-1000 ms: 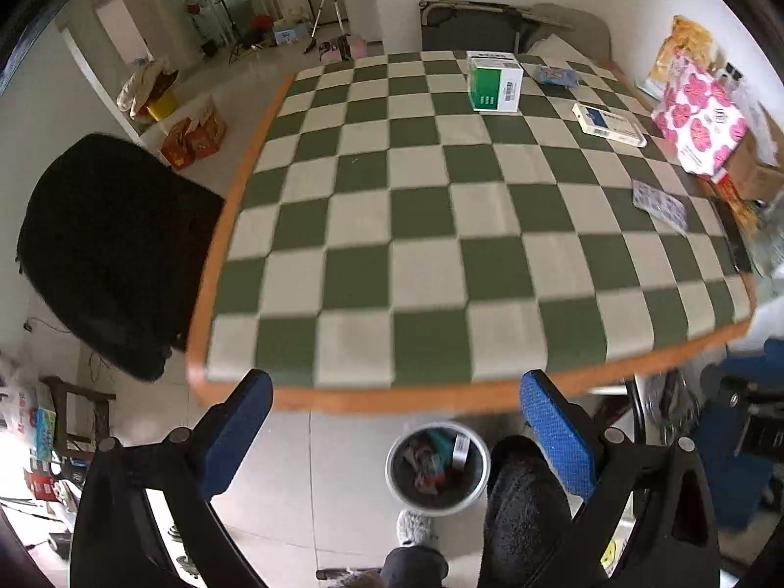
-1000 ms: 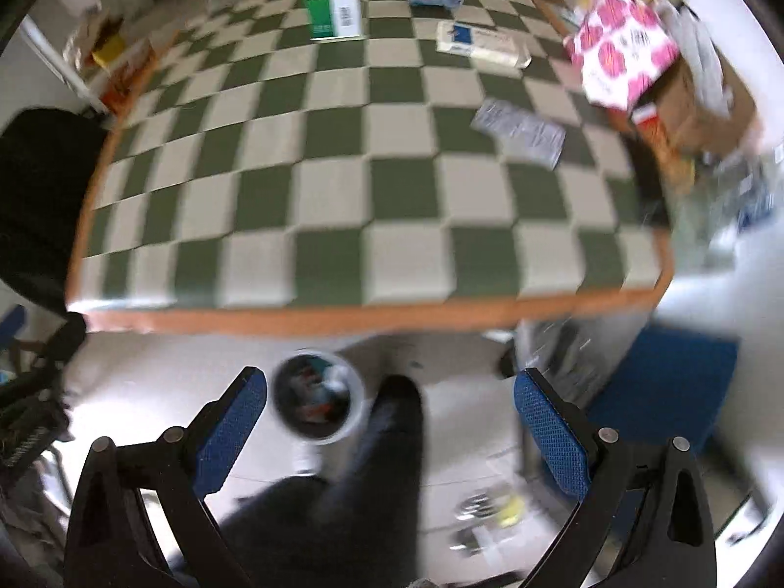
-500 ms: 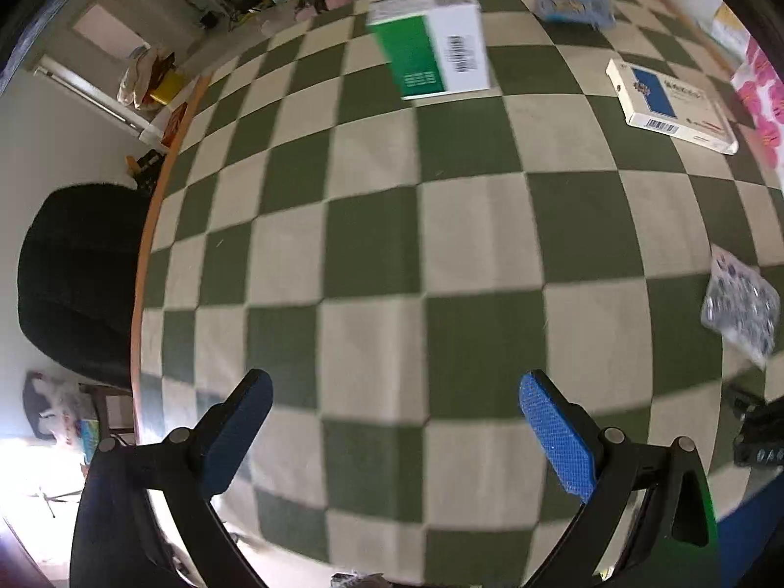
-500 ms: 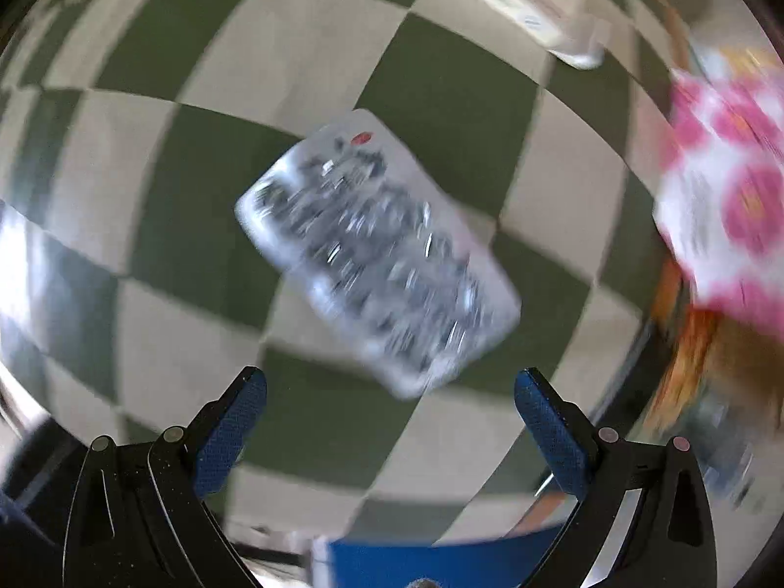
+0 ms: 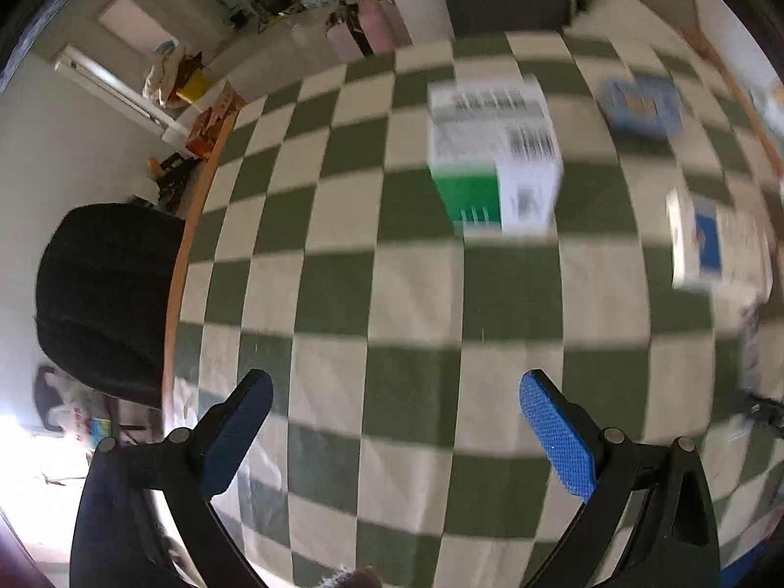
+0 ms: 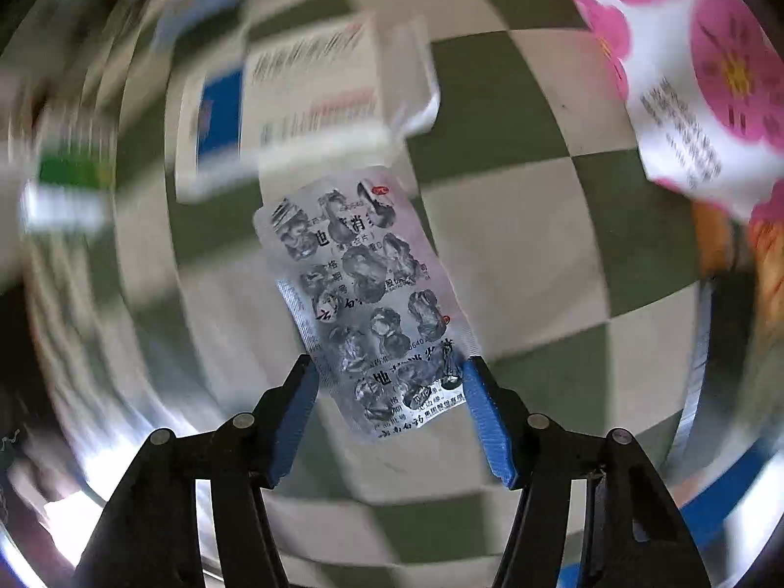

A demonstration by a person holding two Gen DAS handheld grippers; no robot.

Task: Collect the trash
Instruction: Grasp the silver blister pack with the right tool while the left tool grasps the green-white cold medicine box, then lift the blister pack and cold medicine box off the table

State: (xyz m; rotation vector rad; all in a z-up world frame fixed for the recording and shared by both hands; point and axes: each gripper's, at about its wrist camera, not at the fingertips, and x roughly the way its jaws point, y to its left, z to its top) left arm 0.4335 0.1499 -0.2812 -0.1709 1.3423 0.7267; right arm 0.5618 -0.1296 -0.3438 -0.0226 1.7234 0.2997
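Since earlier: both cameras are leaving the desk's near edge and the floor bin behind and are now looking steeply down over the checked desk (image 5: 416,294); the right fingers have just been closing, with the foil strip between them.

Left wrist view: left gripper (image 5: 394,433) is hanging over bare squares, its fingers (image 5: 556,433) standing wide with nothing between them. A green-and-white carton (image 5: 495,161) is standing ahead of it, well apart; a flat blue-and-white box (image 5: 715,245) is lying to the right, blurred.

Right wrist view: right gripper (image 6: 389,419) is straddling the near end of a silver blister strip (image 6: 362,294), which is lying flat on the desk, touching the flat box's near edge. Fingers (image 6: 487,424) are sitting narrow, just beside the strip's two long edges; whether the pads are pressing yet, I cannot tell.

Step in hand, as judged: pinching the strip edge to edge.

Doing it well: keeping the tips low against the desk so the thin foil is not slipping under them; closing gently so the strip is bowing upward rather than skating toward the box; lifting only once it is seated.

Risk: foil buckling out sideways.
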